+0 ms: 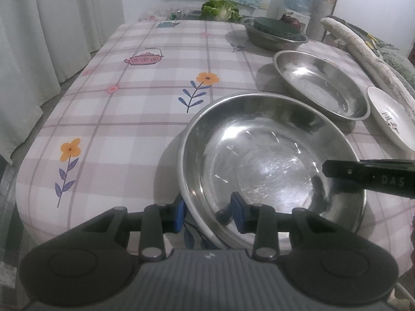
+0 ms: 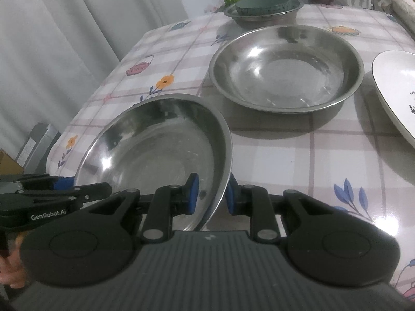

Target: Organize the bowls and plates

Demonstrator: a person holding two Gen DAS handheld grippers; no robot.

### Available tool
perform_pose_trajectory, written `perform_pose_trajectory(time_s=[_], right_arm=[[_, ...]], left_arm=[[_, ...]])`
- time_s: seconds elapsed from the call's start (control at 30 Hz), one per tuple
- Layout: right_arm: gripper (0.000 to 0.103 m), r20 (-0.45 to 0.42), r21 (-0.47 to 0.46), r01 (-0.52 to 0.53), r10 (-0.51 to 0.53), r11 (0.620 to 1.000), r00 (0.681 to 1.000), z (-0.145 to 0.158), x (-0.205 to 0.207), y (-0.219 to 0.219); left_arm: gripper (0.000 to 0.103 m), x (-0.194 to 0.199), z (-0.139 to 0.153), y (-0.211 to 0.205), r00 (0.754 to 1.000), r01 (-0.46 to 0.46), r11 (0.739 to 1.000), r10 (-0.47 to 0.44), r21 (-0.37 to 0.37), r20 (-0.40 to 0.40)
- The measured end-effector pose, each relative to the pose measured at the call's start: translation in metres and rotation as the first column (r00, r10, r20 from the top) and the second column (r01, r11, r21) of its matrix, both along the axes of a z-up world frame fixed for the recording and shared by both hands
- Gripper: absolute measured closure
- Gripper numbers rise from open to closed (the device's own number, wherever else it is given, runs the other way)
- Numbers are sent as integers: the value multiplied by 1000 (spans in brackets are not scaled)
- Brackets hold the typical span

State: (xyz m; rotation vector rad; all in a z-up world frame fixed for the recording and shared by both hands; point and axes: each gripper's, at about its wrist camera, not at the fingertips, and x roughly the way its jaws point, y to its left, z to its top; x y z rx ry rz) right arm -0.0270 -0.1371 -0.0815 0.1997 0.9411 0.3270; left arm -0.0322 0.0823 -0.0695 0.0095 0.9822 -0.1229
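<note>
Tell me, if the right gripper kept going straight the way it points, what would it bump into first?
The right gripper already has its jaws around the rim of the near steel bowl. Going straight on, it would probably push along that bowl, with the second steel bowl next in line. Depth is hard to judge.

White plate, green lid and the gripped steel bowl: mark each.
white plate (image 2: 396, 83), right wrist view, inner face.
green lid (image 2: 262, 4), right wrist view, top.
gripped steel bowl (image 1: 264, 160), left wrist view, inside bottom.
</note>
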Motion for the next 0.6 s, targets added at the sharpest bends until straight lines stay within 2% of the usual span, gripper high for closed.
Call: perform_pose_trajectory(time_s=[0.6], right_arm=[[82,24,-53,3,-2,999,1000,8,-7,-3]], left_arm=[[66,-10,-1,-8,1000,24,999,-24,-30,-20]])
